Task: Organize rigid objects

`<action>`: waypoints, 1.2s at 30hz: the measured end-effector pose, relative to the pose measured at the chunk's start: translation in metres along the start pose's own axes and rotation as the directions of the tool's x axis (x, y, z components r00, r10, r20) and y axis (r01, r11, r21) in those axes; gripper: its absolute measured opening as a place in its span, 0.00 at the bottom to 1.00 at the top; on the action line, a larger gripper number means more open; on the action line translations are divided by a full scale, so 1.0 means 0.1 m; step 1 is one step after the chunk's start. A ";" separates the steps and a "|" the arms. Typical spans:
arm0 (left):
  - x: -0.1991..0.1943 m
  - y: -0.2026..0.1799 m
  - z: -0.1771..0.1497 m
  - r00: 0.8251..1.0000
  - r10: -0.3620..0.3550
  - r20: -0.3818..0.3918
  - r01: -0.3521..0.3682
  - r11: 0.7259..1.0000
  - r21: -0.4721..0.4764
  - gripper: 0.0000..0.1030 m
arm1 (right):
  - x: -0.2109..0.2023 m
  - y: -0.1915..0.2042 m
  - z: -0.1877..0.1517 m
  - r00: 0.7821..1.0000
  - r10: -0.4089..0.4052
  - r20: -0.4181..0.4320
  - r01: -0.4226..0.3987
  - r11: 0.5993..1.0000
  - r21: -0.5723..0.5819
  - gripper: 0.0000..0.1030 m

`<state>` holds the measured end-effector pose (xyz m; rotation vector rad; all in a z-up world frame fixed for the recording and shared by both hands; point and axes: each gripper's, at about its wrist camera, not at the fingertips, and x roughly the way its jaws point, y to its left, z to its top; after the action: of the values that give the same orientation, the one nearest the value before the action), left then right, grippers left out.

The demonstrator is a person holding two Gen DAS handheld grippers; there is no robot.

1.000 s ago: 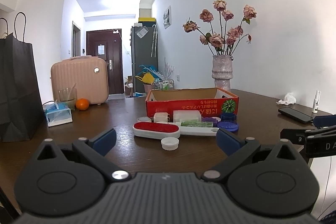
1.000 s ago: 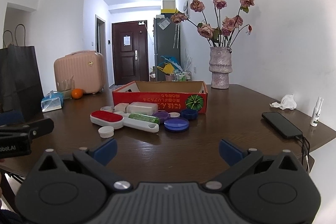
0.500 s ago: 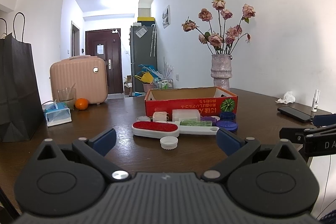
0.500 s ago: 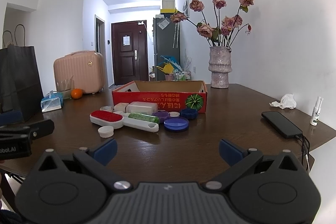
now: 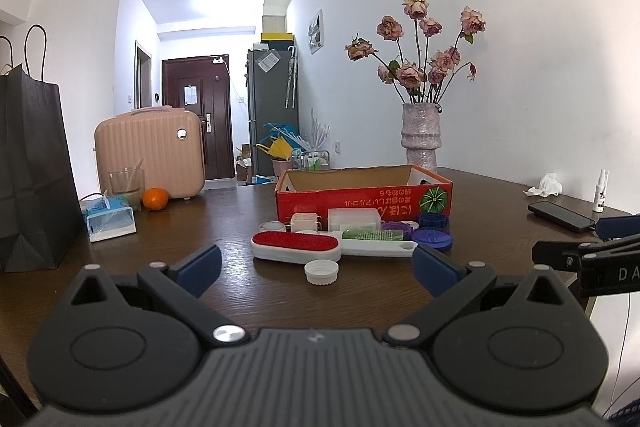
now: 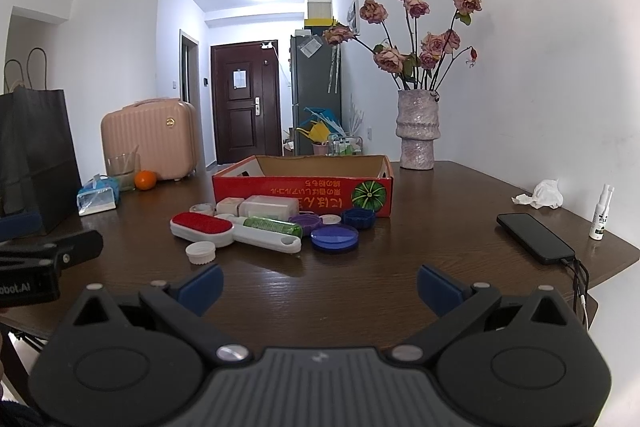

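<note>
Both grippers hover over the near edge of the tabletop [image 6: 400, 279] — the left gripper [image 5: 316, 265] and the right gripper [image 6: 318, 285] each spread wide, grasping nothing. The clutter lies just in front of the red cardboard box [image 6: 304, 187]: a red lint brush [image 6: 202, 227], a white cap [image 6: 201, 251] nearest, and a blue lid [image 6: 334, 238] to the right.
</note>
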<state>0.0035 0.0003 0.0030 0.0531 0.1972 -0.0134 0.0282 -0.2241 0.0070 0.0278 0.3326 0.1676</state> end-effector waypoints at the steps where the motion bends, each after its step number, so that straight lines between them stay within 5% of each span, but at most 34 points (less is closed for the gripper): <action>1: 0.00 0.00 0.00 1.000 0.000 0.000 0.000 1.000 0.000 1.00 | 0.00 0.00 0.00 1.000 0.000 0.000 0.000 1.000 0.000 1.00; 14: 0.12 -0.03 -0.01 1.000 0.000 -0.011 0.000 1.000 0.018 1.00 | 0.12 -0.03 -0.02 1.000 -0.006 0.005 0.006 1.000 0.000 1.00; 22: 0.68 0.12 -0.02 0.991 0.021 -0.131 -0.023 1.000 -0.015 1.00 | 0.55 -0.15 0.02 0.999 -0.008 -0.035 0.009 0.999 0.036 1.00; 27: 1.01 0.20 0.00 0.986 0.031 -0.164 -0.028 0.999 0.022 1.00 | 0.93 -0.21 0.13 0.997 0.021 -0.074 -0.019 0.999 0.035 0.91; 31: 1.35 0.28 0.04 0.970 -0.022 -0.244 0.017 1.000 -0.026 1.00 | 1.28 -0.20 0.21 0.988 0.089 -0.126 -0.084 0.995 0.050 0.75; 36: 1.80 0.30 0.06 0.925 -0.110 -0.365 0.080 0.992 -0.096 0.89 | 1.71 -0.15 0.31 0.985 0.050 -0.168 -0.050 0.999 0.002 0.74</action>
<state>0.1818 0.0287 -0.0247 -0.0345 0.5782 -0.0932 0.2001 -0.2101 -0.0199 0.0199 0.5000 0.2210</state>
